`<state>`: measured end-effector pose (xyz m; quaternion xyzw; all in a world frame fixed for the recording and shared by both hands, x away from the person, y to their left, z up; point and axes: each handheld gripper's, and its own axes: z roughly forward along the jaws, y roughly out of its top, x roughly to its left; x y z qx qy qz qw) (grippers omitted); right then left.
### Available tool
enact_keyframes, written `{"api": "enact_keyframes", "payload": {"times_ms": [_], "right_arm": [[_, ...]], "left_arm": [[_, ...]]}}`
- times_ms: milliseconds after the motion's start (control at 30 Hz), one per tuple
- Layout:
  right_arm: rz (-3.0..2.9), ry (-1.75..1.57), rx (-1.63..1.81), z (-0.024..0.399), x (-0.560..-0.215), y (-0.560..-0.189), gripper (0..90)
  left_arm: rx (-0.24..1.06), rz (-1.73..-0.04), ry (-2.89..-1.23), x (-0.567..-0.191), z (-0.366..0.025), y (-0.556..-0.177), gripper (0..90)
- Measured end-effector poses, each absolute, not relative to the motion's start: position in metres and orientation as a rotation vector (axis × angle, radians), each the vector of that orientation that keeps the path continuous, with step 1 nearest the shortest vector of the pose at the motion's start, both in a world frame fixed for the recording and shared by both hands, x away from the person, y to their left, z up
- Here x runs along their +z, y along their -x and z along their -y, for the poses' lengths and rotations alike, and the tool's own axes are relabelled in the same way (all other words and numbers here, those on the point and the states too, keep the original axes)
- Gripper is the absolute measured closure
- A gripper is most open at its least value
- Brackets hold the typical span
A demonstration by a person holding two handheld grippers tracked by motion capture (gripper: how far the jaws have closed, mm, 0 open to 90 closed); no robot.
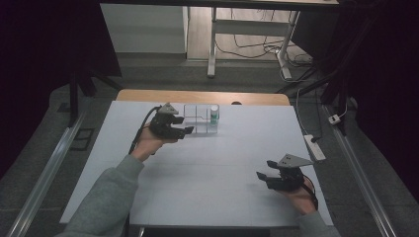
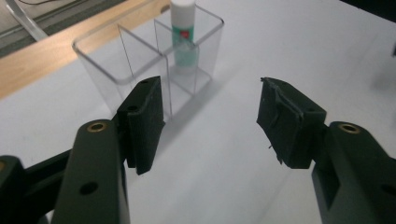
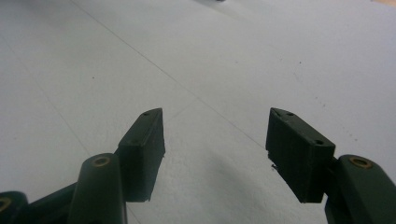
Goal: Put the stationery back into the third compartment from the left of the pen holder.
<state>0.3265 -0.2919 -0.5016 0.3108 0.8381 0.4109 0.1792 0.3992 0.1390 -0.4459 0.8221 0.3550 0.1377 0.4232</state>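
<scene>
A clear plastic organiser [image 1: 193, 112] [image 2: 140, 56] with several compartments stands near the far edge of the white table. A small white-capped bottle with a green label [image 1: 214, 114] [image 2: 183, 35] stands upright in its right-hand compartment. My left gripper [image 1: 187, 131] [image 2: 210, 116] is open and empty, held just left of and in front of the organiser, apart from it. My right gripper [image 1: 264, 169] [image 3: 215, 149] is open and empty too, low over the table at the near right.
The white tabletop [image 1: 222, 158] lies on a wooden board [image 1: 202, 96] that shows at the far edge. A power strip [image 1: 314, 147] with its cable lies at the table's right edge. Desk legs and cables [image 1: 247, 47] stand on the floor beyond.
</scene>
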Motion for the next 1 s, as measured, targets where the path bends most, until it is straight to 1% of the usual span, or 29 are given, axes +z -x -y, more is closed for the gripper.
{"api": "enact_keyframes", "payload": {"times_ms": [133, 233, 367, 533, 800, 1000], "right_arm": [[-2.373, -0.885, 1.157, 0.293, -0.502, -0.328, 36.6], [-2.367, -0.889, 1.162, 0.294, -0.503, -0.328, 36.6], [-2.368, -0.894, 1.158, 0.296, -0.503, -0.328, 36.2], [-2.366, -0.898, 1.161, 0.298, -0.503, -0.329, 36.1], [-2.370, -0.895, 1.150, 0.297, -0.504, -0.330, 35.2], [-2.361, -0.900, 1.148, 0.298, -0.504, -0.330, 35.2]], "left_arm": [[0.338, -0.895, -2.062, -0.453, -0.152, -0.378, 39.5], [0.317, -0.918, -2.024, -0.460, -0.163, -0.362, 39.2], [0.348, -0.943, -1.999, -0.468, -0.174, -0.343, 39.2], [0.347, -0.941, -1.997, -0.476, -0.186, -0.322, 38.7], [0.347, -0.970, -2.025, -0.498, -0.197, -0.299, 38.1], [0.337, -0.999, -2.000, -0.509, -0.206, -0.289, 37.7]]}}
